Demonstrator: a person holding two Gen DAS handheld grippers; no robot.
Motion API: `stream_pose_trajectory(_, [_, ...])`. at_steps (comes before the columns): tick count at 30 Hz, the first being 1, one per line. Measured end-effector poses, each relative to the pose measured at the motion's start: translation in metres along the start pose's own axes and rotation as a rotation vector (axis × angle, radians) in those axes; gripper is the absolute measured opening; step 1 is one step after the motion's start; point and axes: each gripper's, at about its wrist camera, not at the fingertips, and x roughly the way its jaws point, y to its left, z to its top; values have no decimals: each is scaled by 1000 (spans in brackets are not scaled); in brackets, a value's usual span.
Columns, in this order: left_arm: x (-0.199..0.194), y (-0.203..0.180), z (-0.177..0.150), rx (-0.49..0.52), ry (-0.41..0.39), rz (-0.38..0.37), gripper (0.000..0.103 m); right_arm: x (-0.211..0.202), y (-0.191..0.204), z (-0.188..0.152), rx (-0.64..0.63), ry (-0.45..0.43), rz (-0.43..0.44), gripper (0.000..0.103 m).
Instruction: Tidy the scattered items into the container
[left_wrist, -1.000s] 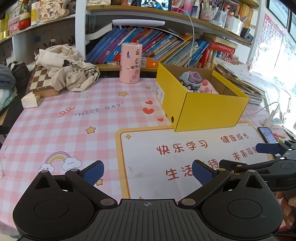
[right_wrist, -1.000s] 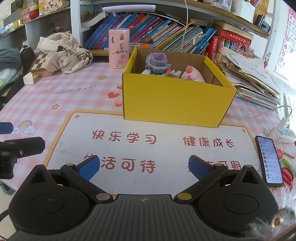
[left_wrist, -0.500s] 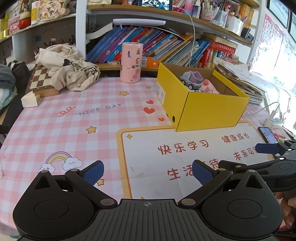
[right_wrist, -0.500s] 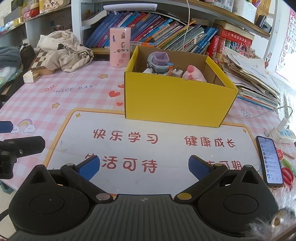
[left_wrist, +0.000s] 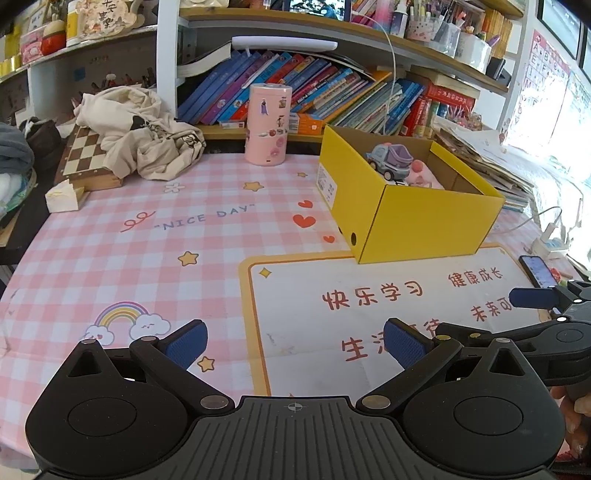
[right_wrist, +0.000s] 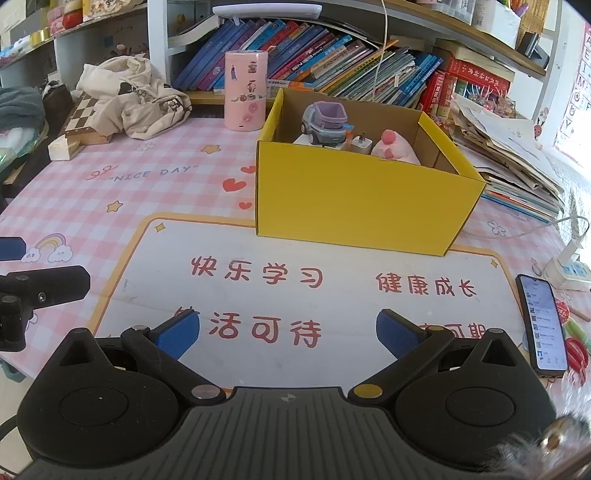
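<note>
A yellow cardboard box (left_wrist: 424, 221) (right_wrist: 354, 199) stands open on the pink checked tablecloth. Inside it lie a grey and purple toy truck (right_wrist: 325, 122) (left_wrist: 391, 160), a white charger plug (right_wrist: 360, 144) and a pink plush (right_wrist: 395, 149) (left_wrist: 423, 175). My left gripper (left_wrist: 295, 345) hovers open and empty over the near left of the table, well short of the box. My right gripper (right_wrist: 288, 332) is open too, empty, above the white printed mat in front of the box. The right gripper's fingertips (left_wrist: 532, 297) show at the edge of the left wrist view.
A pink cylinder (right_wrist: 246, 96) stands behind the box near the bookshelf. A chessboard (left_wrist: 86, 155) under crumpled beige cloth (left_wrist: 140, 136) lies at the back left. A phone (right_wrist: 543, 325) and a power strip (right_wrist: 569, 269) lie at the right, beside stacked papers (right_wrist: 509, 155).
Both grippers have drifted slightly forward toward the box; they stay open and empty. Nothing on the table has moved.
</note>
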Motion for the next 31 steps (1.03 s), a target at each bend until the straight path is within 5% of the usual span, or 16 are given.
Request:
stream_pose_trajectory(21, [-5,-3,-4,64,-58,2,103,4,6,0,-14,15,5,103])
stream_pose_trajectory(31, [3,-9,-4,59,-11,-28,103,7,5,-1,-27,28,7,103])
